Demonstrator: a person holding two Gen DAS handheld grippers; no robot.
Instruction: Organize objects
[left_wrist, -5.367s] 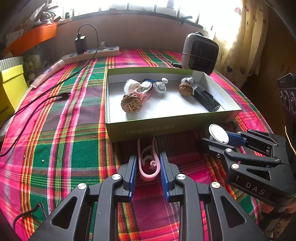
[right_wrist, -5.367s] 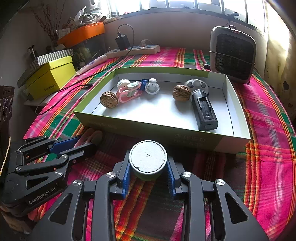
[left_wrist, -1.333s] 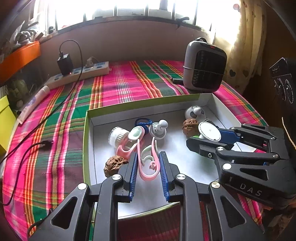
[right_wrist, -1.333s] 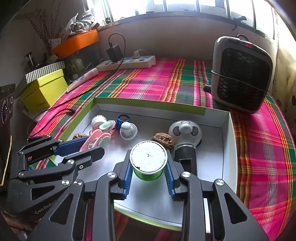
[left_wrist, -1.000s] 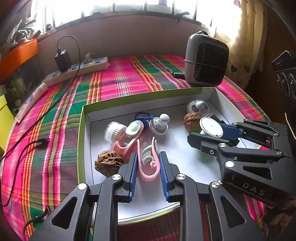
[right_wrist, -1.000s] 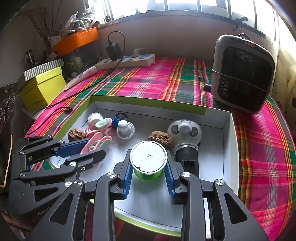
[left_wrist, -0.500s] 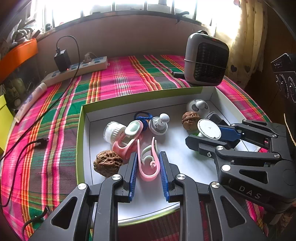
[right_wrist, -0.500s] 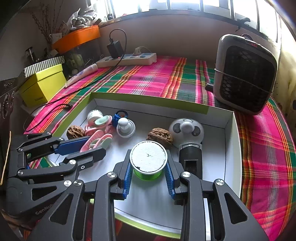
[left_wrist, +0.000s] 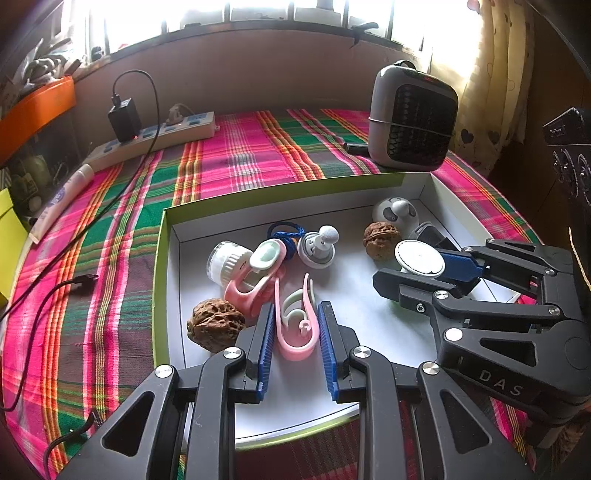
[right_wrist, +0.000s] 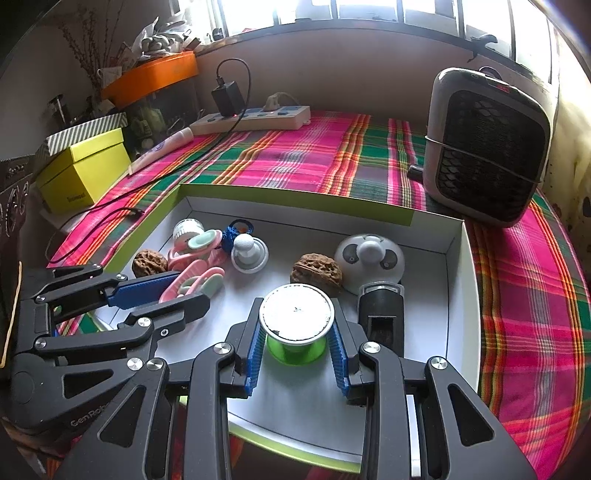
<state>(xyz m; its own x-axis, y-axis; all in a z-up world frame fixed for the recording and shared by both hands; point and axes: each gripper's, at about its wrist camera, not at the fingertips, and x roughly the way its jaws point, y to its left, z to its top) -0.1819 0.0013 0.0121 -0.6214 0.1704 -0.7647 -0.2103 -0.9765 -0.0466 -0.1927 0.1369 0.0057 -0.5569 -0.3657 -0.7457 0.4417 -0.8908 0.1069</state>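
While the yellow box (right_wrist: 83, 168) is seen whole only by the right wrist camera, the curtain (left_wrist: 491, 74) is seen only by the left one. Beyond both grippers, the green-edged tray (left_wrist: 280, 194) is loaded with a black device (right_wrist: 382, 321), a round white fan (right_wrist: 369, 264), two walnuts (left_wrist: 216, 325) and a pink clip (left_wrist: 253, 273). Above the tray floor, a pink hook (left_wrist: 295, 321) is clamped between the narrow jaws of the left gripper (left_wrist: 295, 343). To its right, a green spool (right_wrist: 295, 325) is gripped by the right gripper (right_wrist: 297, 347).
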